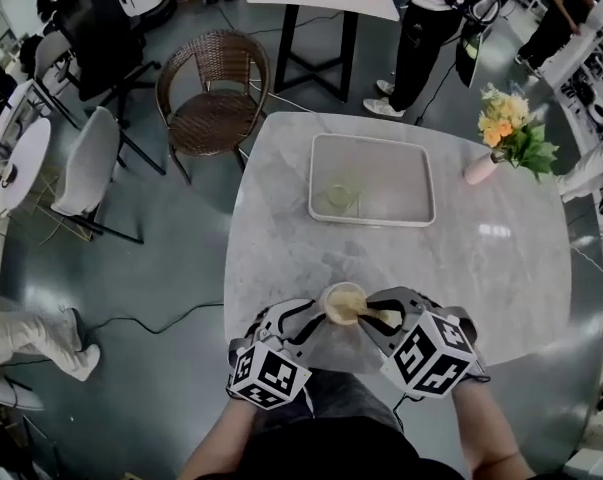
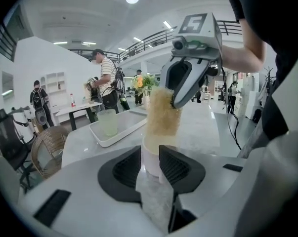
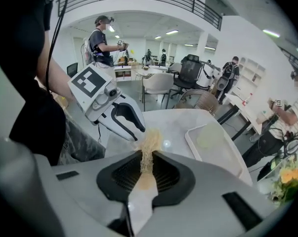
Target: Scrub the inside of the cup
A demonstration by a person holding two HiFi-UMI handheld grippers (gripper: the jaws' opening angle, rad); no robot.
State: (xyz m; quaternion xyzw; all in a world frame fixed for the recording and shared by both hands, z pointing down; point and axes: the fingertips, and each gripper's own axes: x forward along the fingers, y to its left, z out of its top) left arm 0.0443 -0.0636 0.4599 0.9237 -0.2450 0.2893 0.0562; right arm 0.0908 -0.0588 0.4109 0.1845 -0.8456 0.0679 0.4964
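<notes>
A small white cup [image 1: 341, 303] stands near the front edge of the marble table [image 1: 501, 268]. My left gripper [image 1: 311, 313] is shut on the cup [image 2: 151, 162], its black pads pressing both sides. My right gripper [image 1: 381, 318] is shut on a tan fibrous scrubber [image 3: 148, 149]. The scrubber [image 2: 163, 115] reaches down into the cup's mouth from the right. In the right gripper view the cup itself is hidden behind the scrubber and the left gripper [image 3: 131, 125].
A white tray [image 1: 373, 180] lies mid-table with a pale green cup [image 1: 340, 196] in it. A pink vase of flowers [image 1: 506, 133] stands at the right. A wicker chair [image 1: 213, 93] and other chairs sit beyond the table. People stand in the background.
</notes>
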